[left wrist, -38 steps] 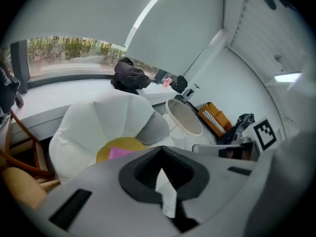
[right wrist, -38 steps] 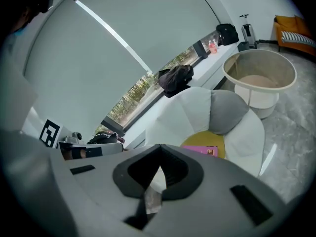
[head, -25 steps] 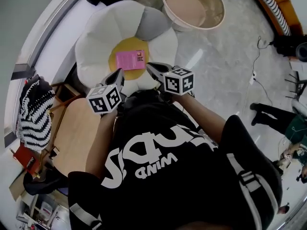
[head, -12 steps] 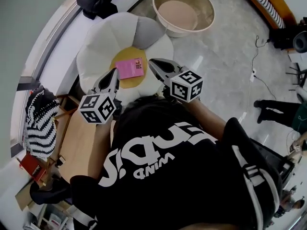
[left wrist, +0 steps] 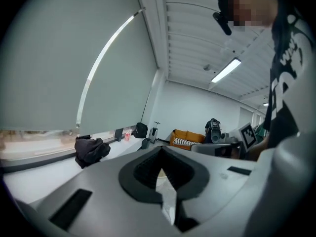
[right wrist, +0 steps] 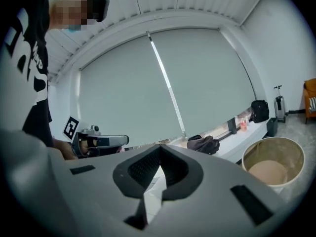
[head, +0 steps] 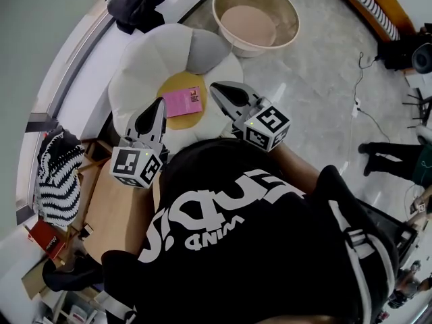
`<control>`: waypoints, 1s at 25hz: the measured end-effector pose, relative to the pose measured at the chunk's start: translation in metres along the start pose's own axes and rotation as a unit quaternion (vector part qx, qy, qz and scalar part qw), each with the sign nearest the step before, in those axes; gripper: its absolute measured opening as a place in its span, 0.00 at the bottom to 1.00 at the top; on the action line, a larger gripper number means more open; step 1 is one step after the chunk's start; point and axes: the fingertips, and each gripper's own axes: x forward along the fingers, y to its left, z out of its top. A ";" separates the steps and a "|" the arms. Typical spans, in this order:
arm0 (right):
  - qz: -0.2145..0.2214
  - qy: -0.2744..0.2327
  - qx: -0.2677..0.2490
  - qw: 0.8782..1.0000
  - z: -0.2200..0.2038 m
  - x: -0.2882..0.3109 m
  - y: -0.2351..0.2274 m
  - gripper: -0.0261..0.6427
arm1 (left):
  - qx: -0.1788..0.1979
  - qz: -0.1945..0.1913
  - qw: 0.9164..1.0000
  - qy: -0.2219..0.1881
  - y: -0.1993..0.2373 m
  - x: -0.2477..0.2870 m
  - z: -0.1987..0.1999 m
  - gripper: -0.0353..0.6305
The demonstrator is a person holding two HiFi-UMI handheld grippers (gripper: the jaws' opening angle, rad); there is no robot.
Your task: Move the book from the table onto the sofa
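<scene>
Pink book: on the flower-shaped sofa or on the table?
On the sofa: the pink book lies flat on its yellow centre.

The sofa, a white flower-shaped piece, sat on the pale stone floor. The pink book lay flat on its yellow centre cushion, towards the right side of that cushion. A wooden table stood just beside the sofa, its top partly hidden by the person. A round beige tub stood on the floor near the sofa. A dark garment lay on the white window ledge.
</scene>
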 end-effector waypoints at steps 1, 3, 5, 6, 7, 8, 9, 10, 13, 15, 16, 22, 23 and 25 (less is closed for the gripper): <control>0.002 -0.005 -0.005 1.000 0.001 0.000 -0.001 0.04 | 0.010 0.000 1.000 -0.010 0.000 -0.001 0.002 0.06; 0.002 -0.012 -0.010 1.000 0.004 0.000 -0.003 0.04 | 0.020 0.002 0.999 -0.026 0.002 -0.002 0.005 0.06; 0.000 -0.018 -0.009 1.000 0.007 0.000 -0.006 0.04 | 0.023 0.006 0.999 -0.034 0.004 -0.003 0.006 0.06; -0.001 -0.020 -0.010 1.000 0.008 0.000 -0.007 0.04 | 0.023 0.008 0.999 -0.036 0.006 -0.003 0.006 0.06; -0.002 -0.021 -0.012 1.000 0.009 0.001 -0.008 0.04 | 0.021 0.009 0.999 -0.038 0.008 -0.003 0.005 0.06; -0.002 -0.022 -0.013 1.000 0.010 0.002 -0.008 0.04 | 0.019 0.011 0.999 -0.039 0.010 -0.003 0.005 0.06; -0.002 -0.022 -0.015 1.000 0.010 0.003 -0.008 0.04 | 0.016 0.013 0.999 -0.039 0.011 -0.003 0.005 0.06; -0.002 -0.021 -0.016 1.000 0.011 0.004 -0.008 0.04 | 0.013 0.014 0.999 -0.040 0.013 -0.003 0.005 0.06; -0.003 -0.020 -0.022 1.000 0.011 0.005 -0.008 0.04 | 0.004 0.018 0.999 -0.039 0.015 -0.004 0.003 0.06; -0.005 -0.020 -0.026 0.999 0.010 0.006 -0.007 0.04 | 0.001 0.021 0.999 -0.037 0.016 -0.004 0.002 0.06; -0.006 -0.019 -0.027 0.999 0.010 0.007 -0.006 0.04 | -0.001 0.022 0.999 -0.035 0.017 -0.004 0.002 0.06; -0.005 -0.015 -0.025 1.000 0.008 0.008 -0.004 0.04 | -0.014 0.027 0.999 -0.032 0.017 -0.004 0.001 0.06; -0.004 -0.014 -0.024 1.000 0.007 0.009 -0.002 0.04 | -0.016 0.028 0.999 -0.032 0.018 -0.004 0.001 0.06; -0.002 -0.014 -0.023 1.000 0.006 0.010 -0.001 0.04 | -0.018 0.028 0.999 -0.031 0.018 -0.005 0.000 0.06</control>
